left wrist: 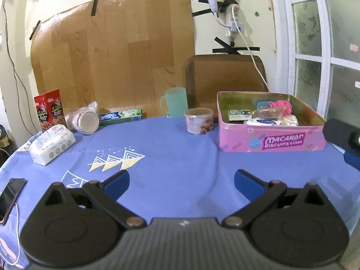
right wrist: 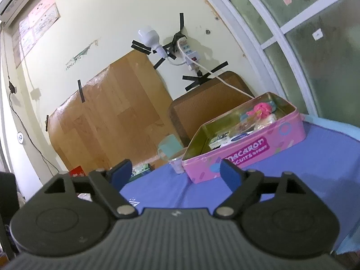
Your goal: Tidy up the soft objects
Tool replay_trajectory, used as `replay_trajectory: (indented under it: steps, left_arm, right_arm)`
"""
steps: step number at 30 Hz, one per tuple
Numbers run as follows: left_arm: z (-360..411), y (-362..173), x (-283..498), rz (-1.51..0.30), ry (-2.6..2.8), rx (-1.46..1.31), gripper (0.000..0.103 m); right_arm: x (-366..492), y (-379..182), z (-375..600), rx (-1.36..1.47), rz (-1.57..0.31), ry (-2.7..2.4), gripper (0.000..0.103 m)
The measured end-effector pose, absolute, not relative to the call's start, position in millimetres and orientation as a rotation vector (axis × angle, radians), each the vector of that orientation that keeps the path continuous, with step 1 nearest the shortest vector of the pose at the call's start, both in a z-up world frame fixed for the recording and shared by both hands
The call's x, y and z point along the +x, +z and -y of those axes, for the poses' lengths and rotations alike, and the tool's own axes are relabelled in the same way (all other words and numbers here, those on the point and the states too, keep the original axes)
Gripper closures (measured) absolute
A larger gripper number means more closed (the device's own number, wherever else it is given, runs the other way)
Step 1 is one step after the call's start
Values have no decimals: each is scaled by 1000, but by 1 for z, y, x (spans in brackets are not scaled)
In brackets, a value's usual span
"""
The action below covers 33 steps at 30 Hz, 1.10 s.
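Observation:
A pink biscuit tin (left wrist: 272, 140) stands open at the right of the blue tablecloth, holding several soft packets and a pink fluffy thing (left wrist: 282, 106). It also shows in the right wrist view (right wrist: 247, 150). A white tissue pack (left wrist: 52, 144) lies at the left. My left gripper (left wrist: 181, 183) is open and empty, low over the cloth in front. My right gripper (right wrist: 176, 174) is open and empty, raised and tilted, left of the tin. Part of it shows at the right edge of the left wrist view (left wrist: 344, 139).
A small tin can (left wrist: 199, 120), a green mug (left wrist: 174, 102), a toothpaste box (left wrist: 121, 117), a lying jar in plastic (left wrist: 86, 119) and a red packet (left wrist: 49, 109) stand along the back. A phone (left wrist: 10, 196) lies at the left edge. A chair back (left wrist: 225, 76) is behind.

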<state>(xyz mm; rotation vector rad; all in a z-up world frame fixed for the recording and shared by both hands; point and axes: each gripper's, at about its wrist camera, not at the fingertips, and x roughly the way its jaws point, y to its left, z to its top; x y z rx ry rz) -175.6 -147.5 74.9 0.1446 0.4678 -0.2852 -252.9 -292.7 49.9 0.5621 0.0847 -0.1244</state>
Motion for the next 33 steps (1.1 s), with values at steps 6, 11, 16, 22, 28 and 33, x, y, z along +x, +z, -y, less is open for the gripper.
replay_trajectory:
  steps: [6, 11, 16, 22, 28, 33]
  left_arm:
    - [145, 74, -173, -481, -295, 137, 0]
    - [144, 74, -173, -478, -292, 135, 0]
    - [144, 74, -171, -482, -291, 137, 0]
    - [142, 73, -171, -485, -289, 129, 0]
    - [141, 72, -170, -494, -292, 127, 0]
    - [141, 71, -171, -497, -294, 122, 0]
  right_arm:
    - [-252, 49, 288, 542, -92, -128, 8]
    - [-251, 49, 285, 527, -90, -131, 8]
    - [-251, 48, 287, 531, -87, -135, 8]
    - [-252, 48, 288, 531, -79, -135, 8]
    - [-252, 47, 288, 531, -80, -135, 8]
    - [-252, 47, 289, 531, -81, -134, 8]
